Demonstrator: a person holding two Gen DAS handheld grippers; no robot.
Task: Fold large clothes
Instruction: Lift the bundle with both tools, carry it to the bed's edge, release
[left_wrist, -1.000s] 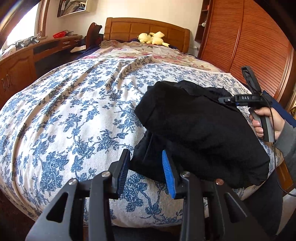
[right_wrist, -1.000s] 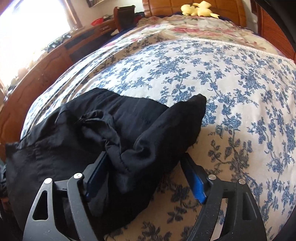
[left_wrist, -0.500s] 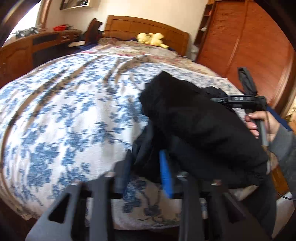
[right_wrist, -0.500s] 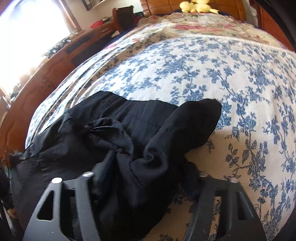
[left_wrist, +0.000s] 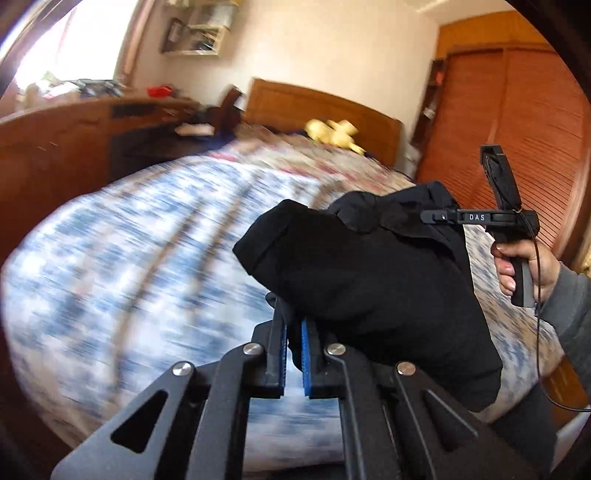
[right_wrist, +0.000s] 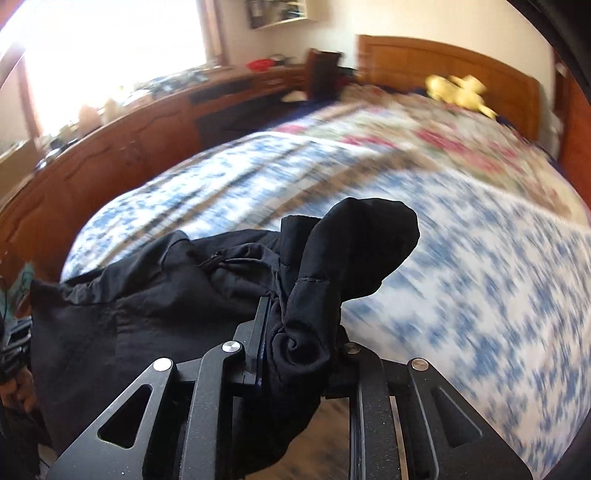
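Home bedroom. Bed (left_wrist: 147, 258) with blue floral cover fills the middle; wooden headboard (left_wrist: 321, 110) at 12 o'clock, yellow plush (left_wrist: 332, 133) in front of it. Louvred wardrobe (left_wrist: 517, 129) at 2 o'clock, wooden desk (right_wrist: 129, 136) under a bright window (right_wrist: 110, 44) at 10 o'clock, wall shelf (left_wrist: 195, 33) above.

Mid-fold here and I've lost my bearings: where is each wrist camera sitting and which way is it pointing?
Left wrist: on the left hand-held gripper, facing the headboard across the bed; its pads pinch the black garment; right hand shows.
Right wrist: on the right hand-held gripper, facing the same way; jaws closing on bunched garment.
Shared: garment, bed, headboard, yellow toy.
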